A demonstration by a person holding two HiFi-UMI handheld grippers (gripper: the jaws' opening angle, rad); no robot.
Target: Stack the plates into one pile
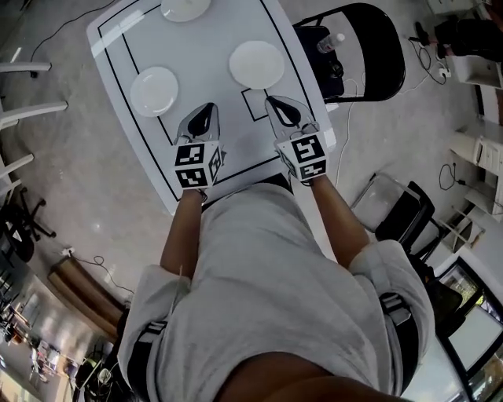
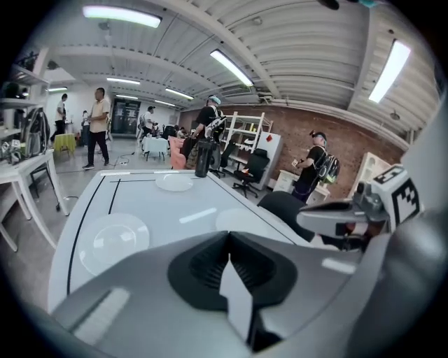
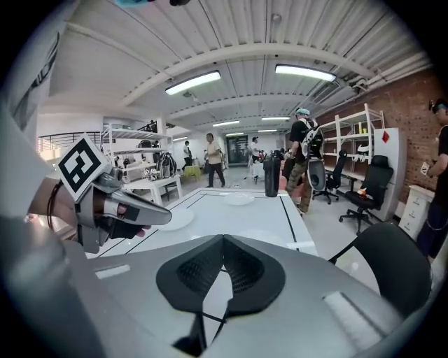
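Three white plates lie apart on the white table [image 1: 141, 157]: one at the left [image 1: 155, 91], one at the right [image 1: 257, 64], one at the far edge [image 1: 185, 8]. My left gripper [image 1: 206, 110] hovers just near of the left plate, shut and empty. Beside it, my right gripper [image 1: 277, 102] is near of the right plate, also shut with nothing in it. In the left gripper view the jaws [image 2: 227, 255] meet, and the left plate [image 2: 112, 241] lies ahead to the left. In the right gripper view the jaws [image 3: 222, 260] are together, and the far plate [image 3: 238, 199] lies ahead.
A black tumbler [image 2: 203, 159] stands at the table's far edge beyond the far plate. A black chair [image 1: 365, 47] with a bottle [image 1: 330, 43] on it stands at the table's right side. Black lines mark the tabletop. People stand and walk in the room beyond.
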